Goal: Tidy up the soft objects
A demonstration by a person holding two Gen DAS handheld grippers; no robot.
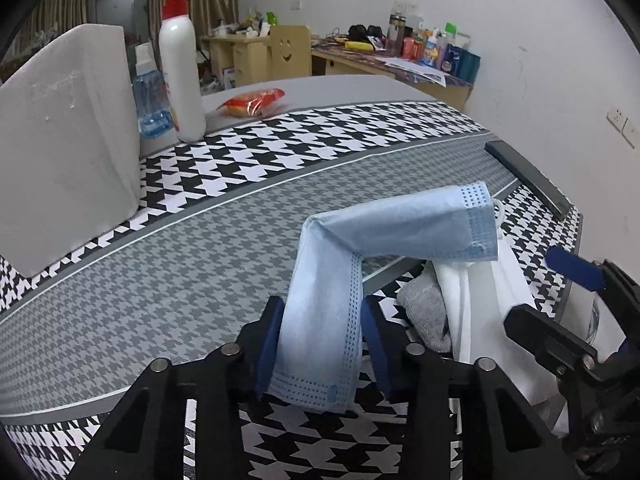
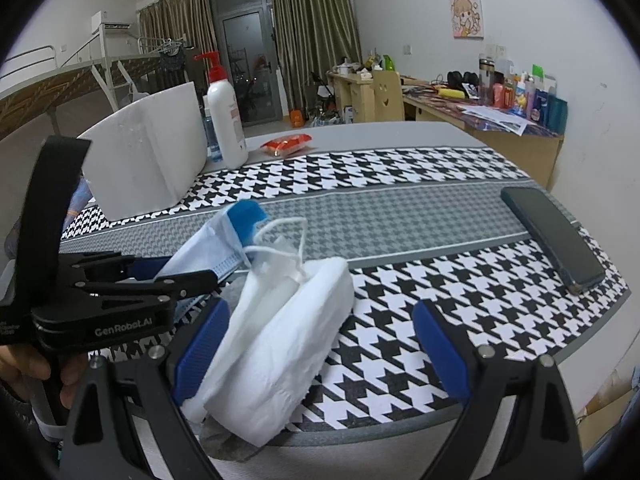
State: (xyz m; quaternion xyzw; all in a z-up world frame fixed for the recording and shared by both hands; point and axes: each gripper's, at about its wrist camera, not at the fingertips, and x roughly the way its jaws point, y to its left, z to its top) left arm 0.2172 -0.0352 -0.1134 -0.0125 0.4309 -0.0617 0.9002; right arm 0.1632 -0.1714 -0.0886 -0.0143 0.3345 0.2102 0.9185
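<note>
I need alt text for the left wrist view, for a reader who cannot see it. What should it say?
The left gripper has a folded light blue face mask between its blue pads above a houndstooth tablecloth. White and grey soft items lie to the right, beside the right gripper. Behind stand a white foam block and a pump bottle.

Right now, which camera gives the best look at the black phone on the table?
The right wrist view. The black phone lies fully visible there, flat on the houndstooth cloth at the right. The left wrist view shows it only as a thin dark sliver, seen edge-on near the picture's rim.
</note>
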